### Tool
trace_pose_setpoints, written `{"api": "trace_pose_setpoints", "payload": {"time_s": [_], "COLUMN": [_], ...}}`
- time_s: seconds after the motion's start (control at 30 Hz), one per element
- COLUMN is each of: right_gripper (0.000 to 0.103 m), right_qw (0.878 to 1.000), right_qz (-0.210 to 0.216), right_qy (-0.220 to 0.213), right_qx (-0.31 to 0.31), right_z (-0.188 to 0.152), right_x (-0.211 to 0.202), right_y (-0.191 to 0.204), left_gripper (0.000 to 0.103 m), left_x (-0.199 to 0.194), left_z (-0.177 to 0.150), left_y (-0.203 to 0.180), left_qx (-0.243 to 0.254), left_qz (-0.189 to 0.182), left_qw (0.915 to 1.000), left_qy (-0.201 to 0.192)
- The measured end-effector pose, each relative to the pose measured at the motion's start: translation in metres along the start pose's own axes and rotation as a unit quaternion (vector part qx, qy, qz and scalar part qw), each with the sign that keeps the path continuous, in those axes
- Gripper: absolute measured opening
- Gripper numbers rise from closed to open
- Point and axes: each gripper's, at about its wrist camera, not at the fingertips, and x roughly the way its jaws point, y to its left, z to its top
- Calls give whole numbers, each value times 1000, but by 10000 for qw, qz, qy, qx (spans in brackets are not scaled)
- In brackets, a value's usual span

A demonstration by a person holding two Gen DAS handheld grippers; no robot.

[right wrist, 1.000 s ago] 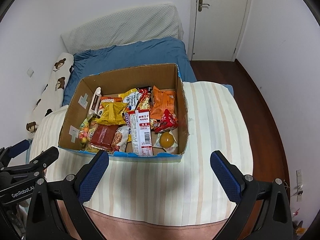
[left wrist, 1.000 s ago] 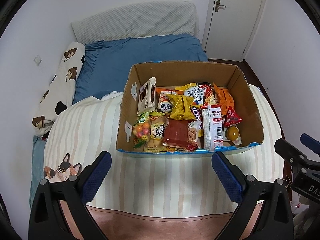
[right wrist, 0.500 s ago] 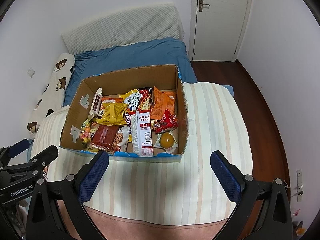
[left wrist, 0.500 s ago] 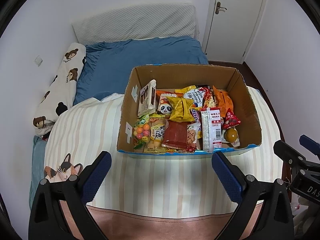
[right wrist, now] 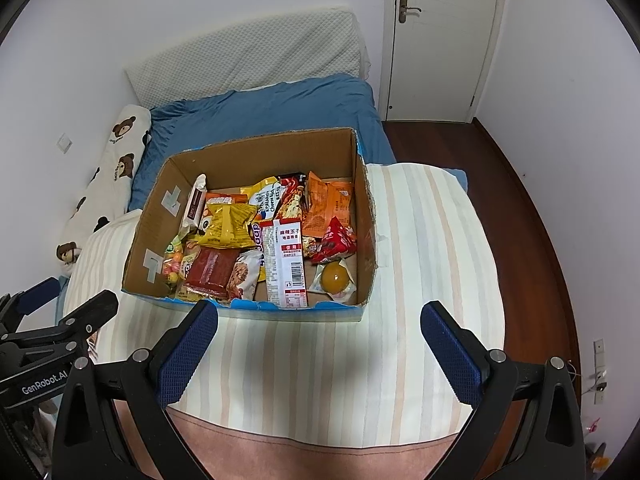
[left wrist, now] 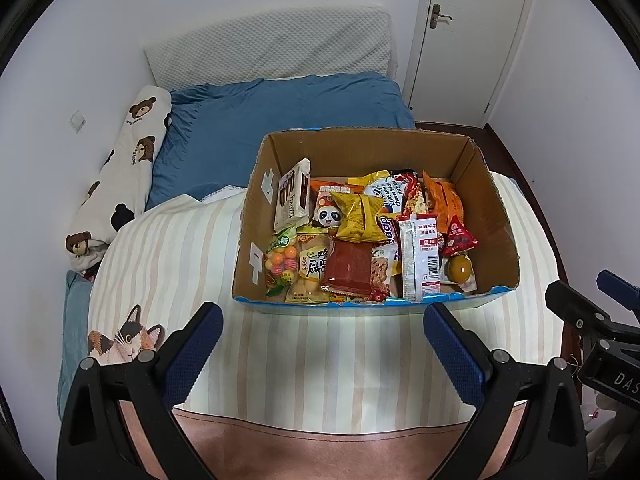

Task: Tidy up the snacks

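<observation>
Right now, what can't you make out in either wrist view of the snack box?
- Lower snack layers in the cardboard box: both views, covered by the top packets.
- Box's near outer face: both views, foreshortened to a blue strip.
- Small print on the white barcode packet: too small in both.
- Pale packet against the left wall: edge-on in the right view.
- Right claw: left view, cut off by the frame edge.

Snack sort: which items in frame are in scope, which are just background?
In scope: cardboard box, yellow chip bag, red jerky pack, long white packet, orange pouch, both open grippers, left gripper, right gripper.

Background: bear pillow, blue duvet, door.
</observation>
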Motion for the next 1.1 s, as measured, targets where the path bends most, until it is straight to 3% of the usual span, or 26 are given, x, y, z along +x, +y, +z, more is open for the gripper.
{"api": "trace_pose_setpoints", "payload": {"time_s": [1.1], "right_gripper": [103], "right_qw": [9999], "right_qz": [67], "right_qy": [-99], "right_qx": [-4], "right_z": [-9], "right_x": [-19], "right_y": [0], "left_gripper": [103], "left_x": [-19], "left_z": [-7], "left_y": [0], "left_qx": [-60], "left_qz": [-18], "left_qw": [9998], "left_qy": [-163]}}
